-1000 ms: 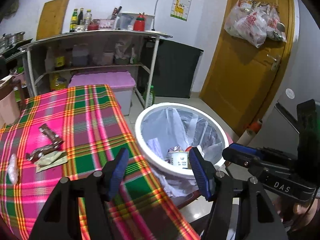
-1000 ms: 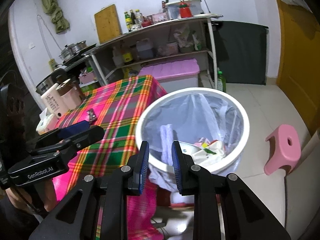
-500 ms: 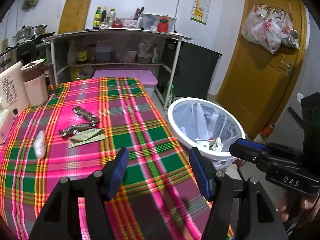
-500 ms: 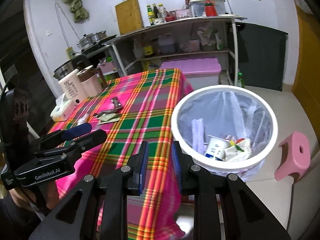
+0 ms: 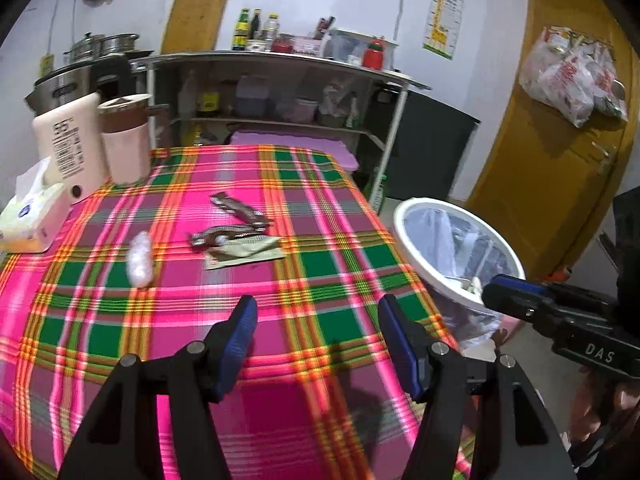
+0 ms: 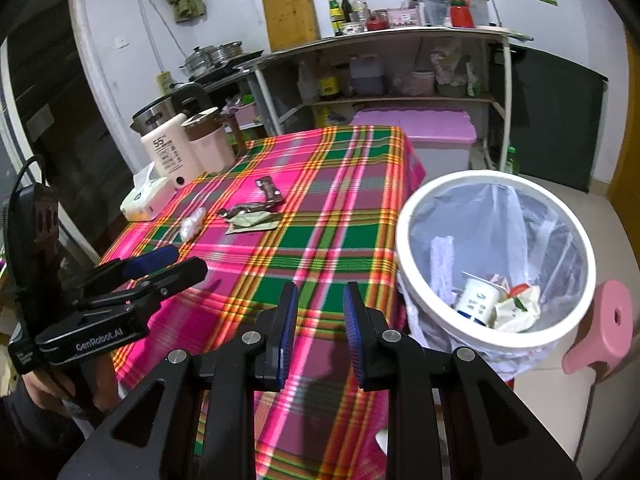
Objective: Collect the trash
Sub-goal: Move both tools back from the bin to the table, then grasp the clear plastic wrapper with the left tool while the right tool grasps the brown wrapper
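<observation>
Trash on the plaid-covered counter (image 5: 320, 320) numbers four pieces: a white crumpled wad (image 5: 140, 260), a flat greenish packet (image 5: 248, 254), and two dark brown wrappers (image 5: 218, 236) (image 5: 240, 210), clustered mid-counter. Both claws hover empty above the near edge, the left claw (image 5: 316, 344) spread wide, the right claw (image 6: 319, 332) narrowly parted. Beside the counter, one white bin (image 6: 404, 240) with a clear liner holds a cup and scraps, partly hidden.

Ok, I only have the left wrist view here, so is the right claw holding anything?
Observer: No. The right claw is empty, its jaws a narrow gap apart.
Operator: What's in the bin?
Observer: The trash bin holds a white cup and crumpled paper.
Operator: Anything on the floor near it?
Observer: A pink stool stands beside it.
</observation>
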Available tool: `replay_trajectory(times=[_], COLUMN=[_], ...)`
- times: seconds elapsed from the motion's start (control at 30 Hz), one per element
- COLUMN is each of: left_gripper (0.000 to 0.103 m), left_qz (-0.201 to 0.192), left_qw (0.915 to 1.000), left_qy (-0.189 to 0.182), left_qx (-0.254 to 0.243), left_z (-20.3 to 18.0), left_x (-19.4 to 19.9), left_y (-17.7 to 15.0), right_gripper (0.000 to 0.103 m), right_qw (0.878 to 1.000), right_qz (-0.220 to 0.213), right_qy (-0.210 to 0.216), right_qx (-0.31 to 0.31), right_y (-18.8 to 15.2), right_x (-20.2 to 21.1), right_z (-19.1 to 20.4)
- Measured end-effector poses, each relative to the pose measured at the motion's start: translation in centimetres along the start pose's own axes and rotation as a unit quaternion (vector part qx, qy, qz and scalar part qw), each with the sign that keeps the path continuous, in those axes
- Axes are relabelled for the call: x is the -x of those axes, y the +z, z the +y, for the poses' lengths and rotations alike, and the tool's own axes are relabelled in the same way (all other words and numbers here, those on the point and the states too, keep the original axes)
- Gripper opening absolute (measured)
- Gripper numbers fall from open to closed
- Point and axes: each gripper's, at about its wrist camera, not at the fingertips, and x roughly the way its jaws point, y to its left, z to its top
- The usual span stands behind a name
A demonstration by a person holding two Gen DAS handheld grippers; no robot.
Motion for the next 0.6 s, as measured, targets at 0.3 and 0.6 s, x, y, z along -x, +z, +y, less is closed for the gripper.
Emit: replay_trajectory(times=[0.3, 0.6], left_gripper=[0.065, 0.065], left_qz=[-0.008, -0.003], left_qw=[0.9979, 0.9935], left_qy=[0.051, 0.086], left_qx=[0.038, 0.075], left_z=[5.0, 9.5], left_x=[0.1, -1.7], left_y=[0.8, 1.8], right_gripper=[0.024, 0.024], right_qw=[0.999, 0.998], right_qz=[0.007, 0.020], right_qy=[0.022, 0.032], right_qx=[0.034, 0.052], right_y=[1.6, 3.3], right_x=[-2.2, -5.1], right_z=[2.4, 3.6])
